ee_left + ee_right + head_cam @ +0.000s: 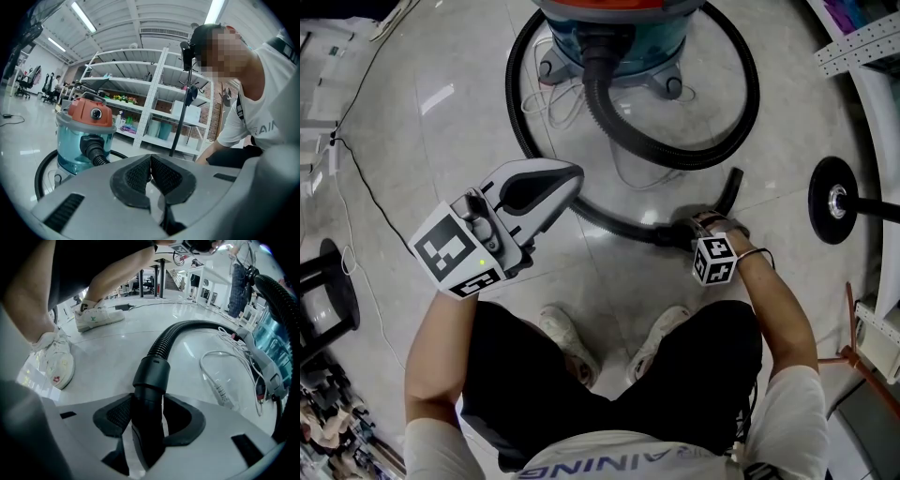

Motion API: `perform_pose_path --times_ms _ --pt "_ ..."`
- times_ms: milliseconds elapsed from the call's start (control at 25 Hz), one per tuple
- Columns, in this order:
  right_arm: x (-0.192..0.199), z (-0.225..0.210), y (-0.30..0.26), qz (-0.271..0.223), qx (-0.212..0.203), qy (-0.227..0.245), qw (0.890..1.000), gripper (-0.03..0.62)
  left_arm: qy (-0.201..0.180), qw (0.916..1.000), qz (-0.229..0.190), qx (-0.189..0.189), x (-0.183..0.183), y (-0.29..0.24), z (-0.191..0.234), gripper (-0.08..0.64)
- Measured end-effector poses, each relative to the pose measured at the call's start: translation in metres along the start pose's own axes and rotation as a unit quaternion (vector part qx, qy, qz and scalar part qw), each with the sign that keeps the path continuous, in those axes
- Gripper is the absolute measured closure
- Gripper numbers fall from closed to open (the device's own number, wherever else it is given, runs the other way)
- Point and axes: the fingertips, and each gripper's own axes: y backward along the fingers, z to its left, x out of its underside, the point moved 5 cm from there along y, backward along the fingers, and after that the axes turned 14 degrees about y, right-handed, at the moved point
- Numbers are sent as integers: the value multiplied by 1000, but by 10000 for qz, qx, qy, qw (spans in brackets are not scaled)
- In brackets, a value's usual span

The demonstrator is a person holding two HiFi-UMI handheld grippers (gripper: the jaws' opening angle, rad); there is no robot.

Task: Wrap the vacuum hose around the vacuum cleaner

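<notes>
The vacuum cleaner (pixel 609 33), teal with an orange top, stands on the floor ahead of me; the left gripper view shows it too (pixel 86 133). Its black ribbed hose (pixel 602 94) leaves the front, loops wide around the body and runs back along the floor towards my feet. My right gripper (pixel 680 230) is low by the floor, shut on the hose's smooth rigid cuff (pixel 150 380), which fills the gap between the pads (pixel 115 413). A short black end (pixel 733 183) sticks out past it. My left gripper (pixel 577 176) hangs raised and apart from the hose, shut on nothing, pads (pixel 136 176) touching.
A white power cord (pixel 558 94) lies tangled beside the vacuum, its plug (pixel 222 392) near the hose. A round black stand base (pixel 834 200) sits at right, white shelving (pixel 862 42) behind it. A thin black cable (pixel 366 178) crosses the left floor. My shoes (pixel 567 342) are just below the hose.
</notes>
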Motion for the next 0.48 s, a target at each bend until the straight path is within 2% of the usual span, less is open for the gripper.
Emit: perform_pose_path --times_ms 120,480 --pt "-6 -4 4 -230 67 -209 9995 403 -14 10000 41 20 2 0 0 541" --pt "-15 -16 32 -350 343 -438 9978 403 16 9999 26 120 1 -1 -5 542"
